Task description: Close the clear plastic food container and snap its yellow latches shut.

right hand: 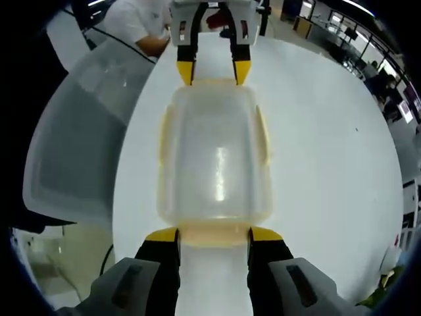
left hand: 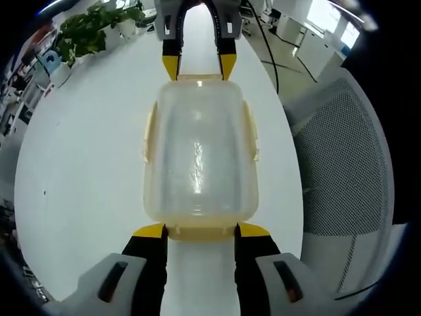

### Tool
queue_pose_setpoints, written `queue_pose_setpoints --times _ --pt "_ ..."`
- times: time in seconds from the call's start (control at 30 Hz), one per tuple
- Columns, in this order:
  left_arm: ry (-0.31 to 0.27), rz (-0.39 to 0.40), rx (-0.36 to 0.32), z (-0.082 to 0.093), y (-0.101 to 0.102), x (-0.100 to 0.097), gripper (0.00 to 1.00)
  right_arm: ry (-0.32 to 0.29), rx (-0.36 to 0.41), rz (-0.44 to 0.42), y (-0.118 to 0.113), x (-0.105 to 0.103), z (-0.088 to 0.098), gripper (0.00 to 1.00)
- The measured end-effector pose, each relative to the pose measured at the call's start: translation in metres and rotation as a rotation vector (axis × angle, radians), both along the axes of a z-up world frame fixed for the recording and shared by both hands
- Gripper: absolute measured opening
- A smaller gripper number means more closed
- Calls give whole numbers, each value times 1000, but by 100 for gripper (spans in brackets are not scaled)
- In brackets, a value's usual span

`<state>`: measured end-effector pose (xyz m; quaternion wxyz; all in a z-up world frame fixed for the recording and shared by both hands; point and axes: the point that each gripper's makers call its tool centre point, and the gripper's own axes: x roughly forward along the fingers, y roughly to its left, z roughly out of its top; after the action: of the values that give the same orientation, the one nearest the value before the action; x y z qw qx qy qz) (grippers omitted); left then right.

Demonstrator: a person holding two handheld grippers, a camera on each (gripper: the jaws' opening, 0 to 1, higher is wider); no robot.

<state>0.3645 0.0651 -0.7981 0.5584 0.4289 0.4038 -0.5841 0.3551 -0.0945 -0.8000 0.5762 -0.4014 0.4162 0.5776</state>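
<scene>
The clear plastic container (left hand: 197,158) lies on the white table (left hand: 85,171) with its lid on. Pale yellow latches (left hand: 250,131) run along its long sides, and one more sits at each short end. My left gripper (left hand: 201,230) is open, its yellow tips flanking the near end latch. My right gripper (left hand: 199,66) stands open at the far end, facing it. In the right gripper view the same container (right hand: 214,164) lies between my right gripper (right hand: 214,234) at the near end and my left gripper (right hand: 214,70) at the far end.
A grey mesh chair (left hand: 342,164) stands close to the table edge; the same chair (right hand: 79,131) is in the right gripper view. Potted plants (left hand: 85,33) stand at a far table corner. A black cable (left hand: 270,52) hangs off the edge. A person in white (right hand: 141,23) sits beyond.
</scene>
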Motion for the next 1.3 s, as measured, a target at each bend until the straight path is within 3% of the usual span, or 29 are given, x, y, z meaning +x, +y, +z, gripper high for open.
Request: queue_pose_setpoints --times 0.43,0.5,0.67,0.77,1.07,1.3 --pt "-4 -2 5 2 0 1 39 4 11 7 -1 0 1 39" --pt "26 21 1 1 -1 -3 40 -10 1 27 -2 2 1 39" --pt "15 -17 35 0 5 -4 43 -17 -3 52 -5 1 1 40" --pt "9 9 34 0 8 -2 52 -15 4 29 -8 2 2 43" --pt "23 31 24 0 7 -7 49 -3 9 -14 -14 -3 1 41" --pt "61 111 0 5 8 -6 49 7 38 -65 -11 -1 11 40"
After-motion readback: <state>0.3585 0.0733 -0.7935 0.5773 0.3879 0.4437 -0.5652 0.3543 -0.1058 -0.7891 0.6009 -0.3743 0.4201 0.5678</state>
